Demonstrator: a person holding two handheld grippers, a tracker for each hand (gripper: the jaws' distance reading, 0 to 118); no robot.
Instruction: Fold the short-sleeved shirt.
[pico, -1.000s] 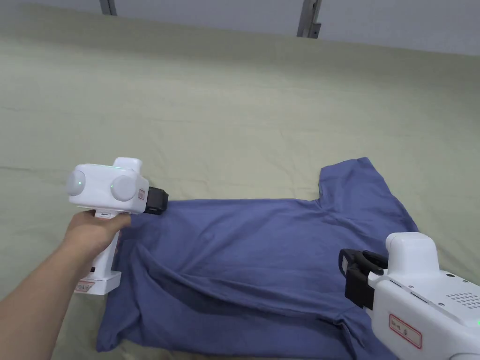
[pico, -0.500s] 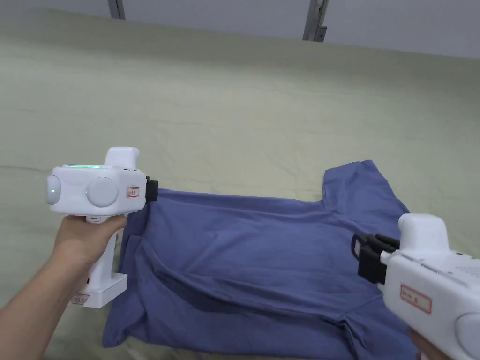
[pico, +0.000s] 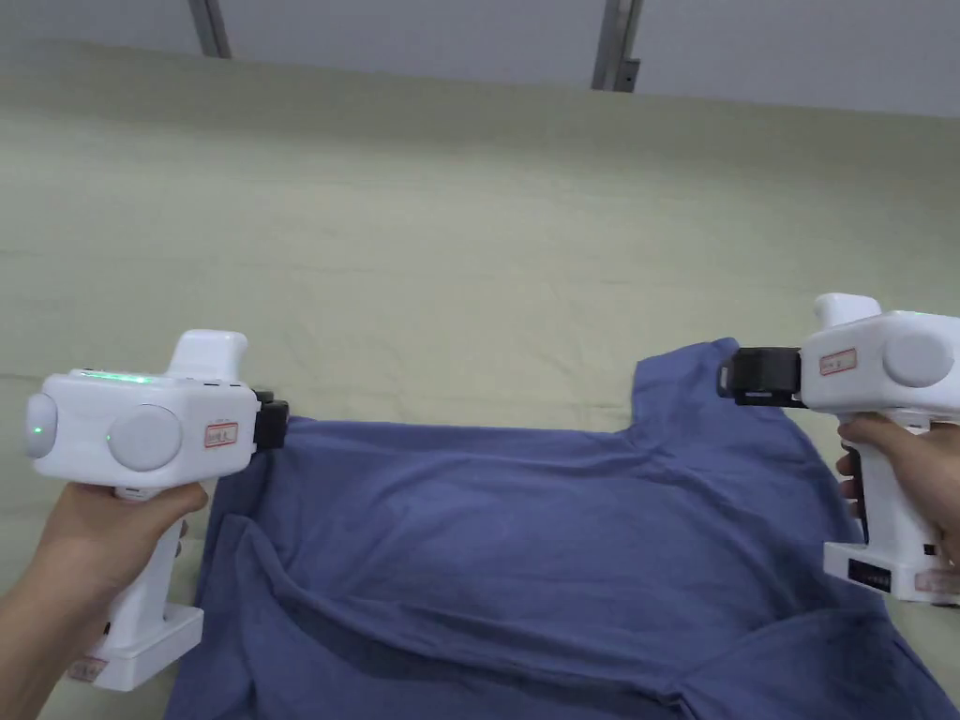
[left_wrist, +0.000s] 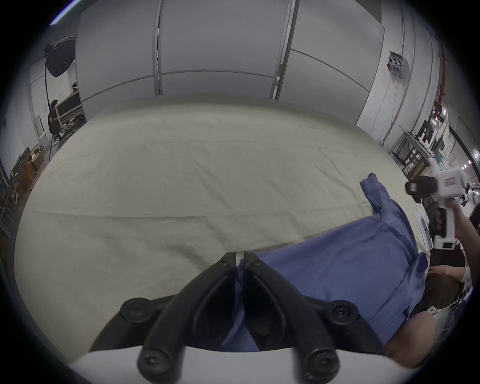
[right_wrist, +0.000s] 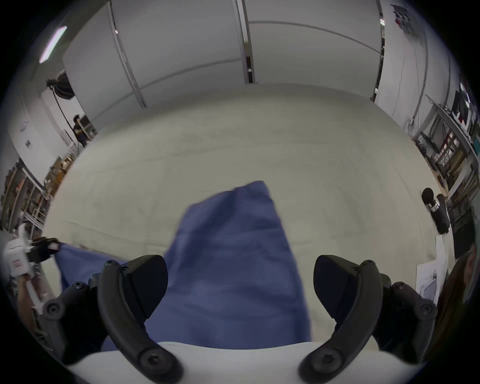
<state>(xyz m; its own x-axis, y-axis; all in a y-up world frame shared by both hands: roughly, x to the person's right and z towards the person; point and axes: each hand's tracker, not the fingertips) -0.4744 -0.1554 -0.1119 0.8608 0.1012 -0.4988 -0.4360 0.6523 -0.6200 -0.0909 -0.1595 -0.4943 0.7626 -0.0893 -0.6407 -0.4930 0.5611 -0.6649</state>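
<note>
Blue shirt (pico: 525, 534), one; left gripper (left_wrist: 240, 259) jaws pinching hem, right gripper (right_wrist: 240, 283) jaws wide.

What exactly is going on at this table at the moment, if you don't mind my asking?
A person is folding a blue short-sleeved shirt spread on a pale green table cover, holding a gripper in each hand. The left gripper is shut on the shirt's far edge at the left end. The right gripper is open and hovers over the sleeve at the other end, gripping nothing yet. No fold looks finished.
</note>
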